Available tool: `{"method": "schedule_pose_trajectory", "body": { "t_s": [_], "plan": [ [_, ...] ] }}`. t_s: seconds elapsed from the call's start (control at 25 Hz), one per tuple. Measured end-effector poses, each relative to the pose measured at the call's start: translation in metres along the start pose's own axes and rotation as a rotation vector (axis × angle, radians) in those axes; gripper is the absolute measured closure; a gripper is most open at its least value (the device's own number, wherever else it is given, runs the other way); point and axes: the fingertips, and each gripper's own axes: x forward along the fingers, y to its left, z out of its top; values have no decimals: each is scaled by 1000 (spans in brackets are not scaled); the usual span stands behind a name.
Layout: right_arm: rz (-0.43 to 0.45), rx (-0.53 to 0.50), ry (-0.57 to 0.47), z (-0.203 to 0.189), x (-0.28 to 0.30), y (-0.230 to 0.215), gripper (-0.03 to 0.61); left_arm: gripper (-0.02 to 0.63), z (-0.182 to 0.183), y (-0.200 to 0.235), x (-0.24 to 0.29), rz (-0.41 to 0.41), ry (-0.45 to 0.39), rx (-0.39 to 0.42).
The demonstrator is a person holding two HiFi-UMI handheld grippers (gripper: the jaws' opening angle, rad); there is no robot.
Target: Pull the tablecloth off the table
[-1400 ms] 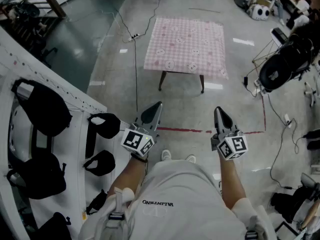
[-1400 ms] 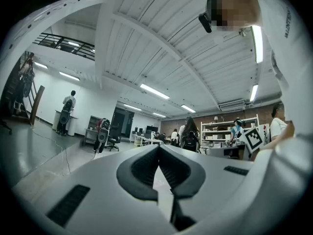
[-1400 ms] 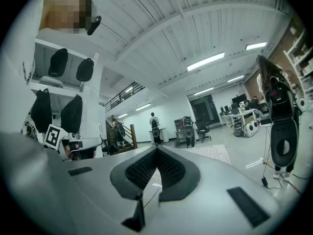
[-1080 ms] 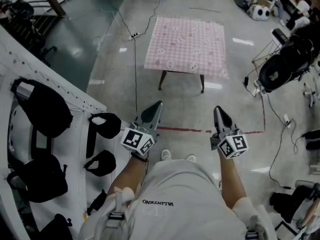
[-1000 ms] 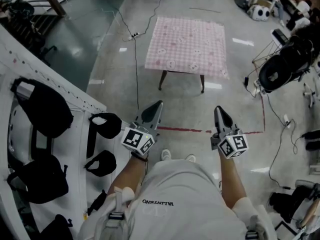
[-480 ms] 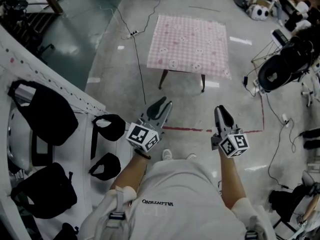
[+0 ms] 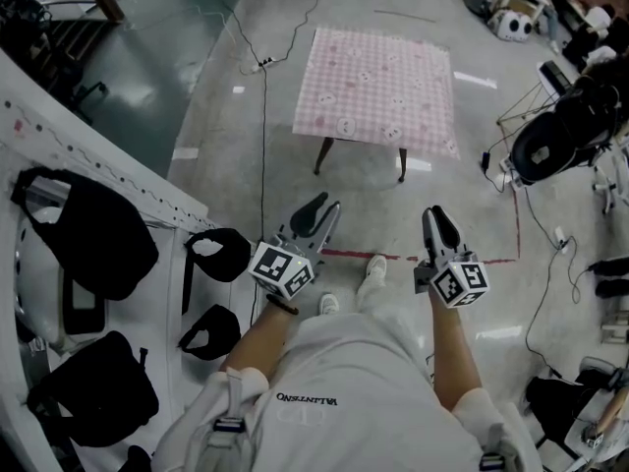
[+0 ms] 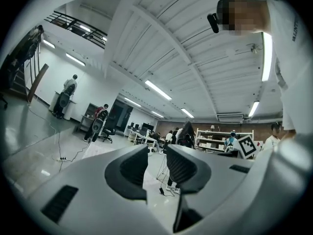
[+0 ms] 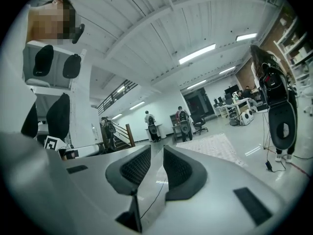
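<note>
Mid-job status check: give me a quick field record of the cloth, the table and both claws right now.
tablecloth: pink checked, spread over the tabletop, edges hanging
table: ahead across the floor, beyond the red floor line
left claw: jaws apart, nothing between them, well short of the cloth
right claw: jaws apart, nothing between them, well short of the cloth
task state: cloth not yet gripped

small table (image 7: pixel 322 155) on dark legs, standing on a grey concrete floor (image 7: pixel 221 126). pink checked tablecloth (image 7: pixel 378 82) spread flat over the whole top, edges hanging. on the floor: black cable (image 7: pixel 263 136) left of the table; red tape line (image 7: pixel 393 257) nearer the viewer.
</note>
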Motion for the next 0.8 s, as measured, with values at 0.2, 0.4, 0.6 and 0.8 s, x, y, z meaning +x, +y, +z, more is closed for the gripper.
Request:
{"method": "schedule_pose_trajectory", "body": {
  "t_s": [0.2,0.4,0.6,0.8],
  "plan": [
    [13,13,-2,0,16,-11,488,505,-1,6,15,-2,8,-3],
    [28,42,4,-1,40,-31,489,500,-2,16,39,-2,17,3],
    [60,87,21,-2,70,-57,489,500,-12,29,76,14,37,-33],
    [92,162,45,-4,101,-91,491,499,-26,39,122,14,64,-74]
  ]
}}
